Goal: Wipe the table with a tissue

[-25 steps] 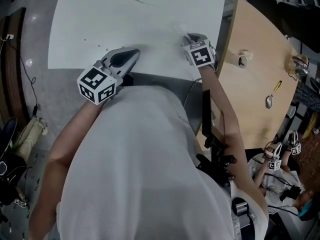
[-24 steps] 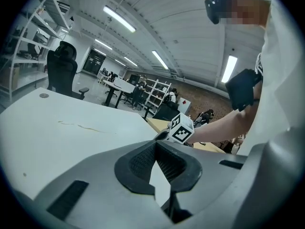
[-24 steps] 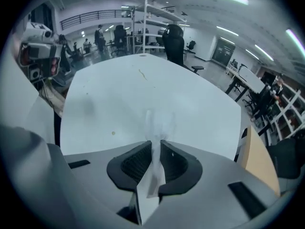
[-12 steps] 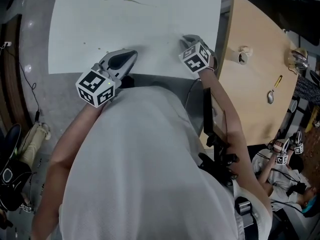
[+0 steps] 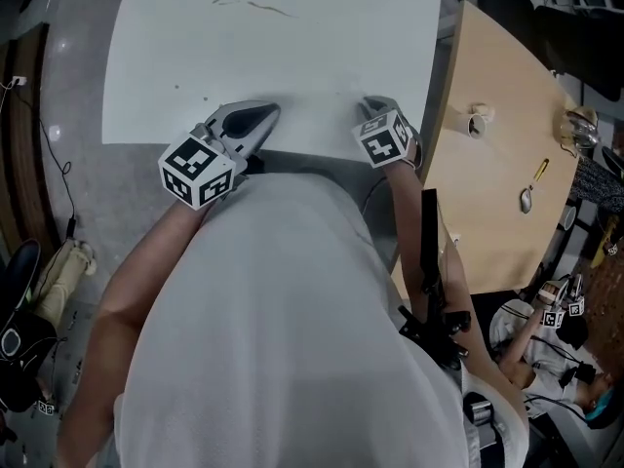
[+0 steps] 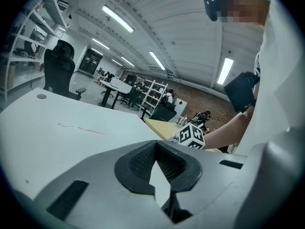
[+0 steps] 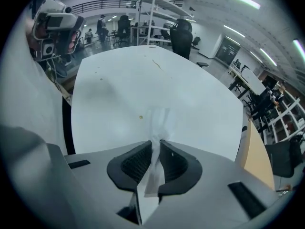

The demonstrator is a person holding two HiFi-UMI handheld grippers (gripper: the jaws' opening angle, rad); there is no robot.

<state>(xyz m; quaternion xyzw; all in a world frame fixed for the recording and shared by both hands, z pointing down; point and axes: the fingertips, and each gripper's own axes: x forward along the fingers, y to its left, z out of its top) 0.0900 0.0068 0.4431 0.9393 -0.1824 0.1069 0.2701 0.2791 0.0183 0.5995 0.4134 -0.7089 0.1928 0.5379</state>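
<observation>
The white table (image 5: pixel 322 47) carries a thin brown streak (image 5: pixel 255 6) near its far side and a few small specks (image 5: pixel 176 88). My right gripper (image 5: pixel 370 103) points steeply down at the table's near right part, jaws shut on a white tissue (image 7: pixel 157 123). The tissue trails forward out of the right gripper (image 7: pixel 157 149) onto the table (image 7: pixel 190 94), beside a yellowish speck (image 7: pixel 140 117). The head view hides the tissue behind the gripper. My left gripper (image 5: pixel 261 113) rests low over the near edge, tips together, nothing held. The left gripper (image 6: pixel 155 149) faces the streak (image 6: pixel 81 127).
A wooden table (image 5: pixel 487 213) adjoins on the right, with a tape roll (image 5: pixel 475 120), a yellow pen (image 5: pixel 540 169) and a spoon (image 5: pixel 526 198). Another person with grippers (image 5: pixel 556 310) sits at the lower right. Black office chairs (image 6: pixel 59 70) stand beyond the far side.
The right gripper has drawn the tissue back across the table toward the near edge. The left gripper has kept its place.
</observation>
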